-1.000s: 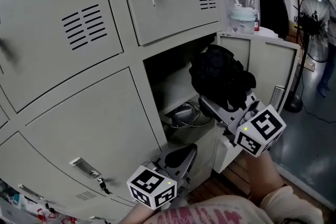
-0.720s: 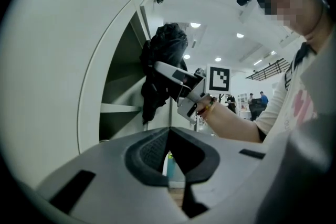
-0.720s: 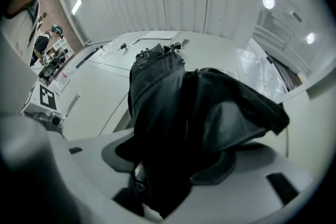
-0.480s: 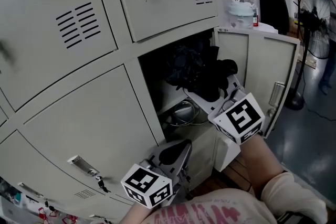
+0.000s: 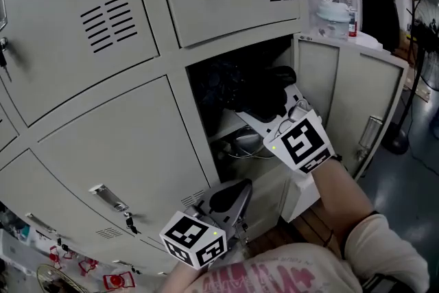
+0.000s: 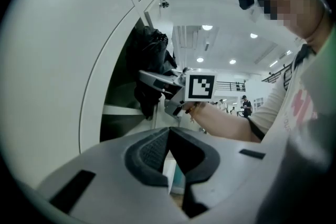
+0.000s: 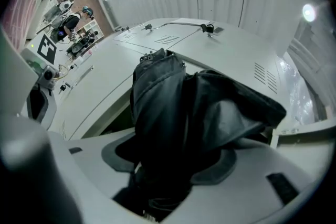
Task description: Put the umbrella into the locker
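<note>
- Insertion step: the right tool [image 7: 176, 165] clamps the crumpled black fabric umbrella [image 5: 264, 96], which sits partly inside the grey metal locker [image 5: 199, 113], at its open compartment's front edge.
- The left tool [image 6: 168, 149] is closed and empty.
- Next, likely: push deeper, then release.

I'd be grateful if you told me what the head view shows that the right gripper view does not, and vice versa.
Head view only: the coiled cable in the compartment beneath the umbrella, and the person's forearm. Right gripper view only: the right gripper with its jaws clamped on the umbrella's fabric, plus distant people. Both: the black umbrella at the open locker's mouth, and the left gripper.
</note>
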`<state>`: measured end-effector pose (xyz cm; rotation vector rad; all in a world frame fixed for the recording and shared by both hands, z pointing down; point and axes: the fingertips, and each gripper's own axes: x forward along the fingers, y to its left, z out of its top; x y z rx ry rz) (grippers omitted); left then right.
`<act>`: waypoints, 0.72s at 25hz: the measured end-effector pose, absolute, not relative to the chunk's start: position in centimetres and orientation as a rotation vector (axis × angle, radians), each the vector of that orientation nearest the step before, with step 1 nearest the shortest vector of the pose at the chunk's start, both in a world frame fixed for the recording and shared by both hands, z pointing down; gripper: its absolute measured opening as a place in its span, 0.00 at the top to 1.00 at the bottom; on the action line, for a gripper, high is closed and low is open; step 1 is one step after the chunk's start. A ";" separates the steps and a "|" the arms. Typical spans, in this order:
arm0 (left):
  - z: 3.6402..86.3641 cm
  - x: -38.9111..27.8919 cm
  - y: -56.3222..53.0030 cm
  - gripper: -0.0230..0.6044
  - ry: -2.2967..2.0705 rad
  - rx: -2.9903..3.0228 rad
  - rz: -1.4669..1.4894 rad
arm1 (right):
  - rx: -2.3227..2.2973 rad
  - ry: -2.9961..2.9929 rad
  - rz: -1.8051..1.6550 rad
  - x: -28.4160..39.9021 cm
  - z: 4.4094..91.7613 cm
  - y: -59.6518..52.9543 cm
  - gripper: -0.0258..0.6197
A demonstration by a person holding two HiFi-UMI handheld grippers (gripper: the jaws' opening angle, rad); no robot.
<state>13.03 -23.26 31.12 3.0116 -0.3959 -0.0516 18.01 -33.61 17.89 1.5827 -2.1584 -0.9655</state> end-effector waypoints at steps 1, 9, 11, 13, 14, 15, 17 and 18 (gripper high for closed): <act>31.1 12.8 -23.2 0.96 -0.414 3.010 -0.052 | 1.571 -2.147 -0.969 17.9 18.2 -33.9 0.55; 31.8 11.4 -23.6 0.96 -0.546 2.988 -0.006 | 1.494 -2.173 -0.966 17.1 18.9 -35.8 0.55; 31.7 11.3 -23.5 0.96 -0.556 2.993 -0.001 | 1.472 -2.190 -0.969 17.2 18.9 -35.9 0.55; 31.5 11.4 -23.6 0.96 -0.560 2.999 0.002 | 1.472 -2.180 -0.967 17.7 18.9 -36.4 0.54; 31.5 11.5 -23.6 0.96 -0.562 3.000 0.003 | 1.479 -2.165 -0.961 18.0 19.0 -36.7 0.54; 31.5 11.6 -23.7 0.96 -0.563 3.000 0.005 | 1.485 -2.151 -0.953 18.3 19.1 -37.1 0.55; 31.6 11.8 -23.8 0.96 -0.560 2.995 0.009 | 1.486 -2.144 -0.932 18.4 19.1 -37.6 0.55; 31.6 11.9 -23.8 0.96 -0.556 2.993 0.010 | 1.481 -2.140 -0.923 18.3 19.1 -37.8 0.55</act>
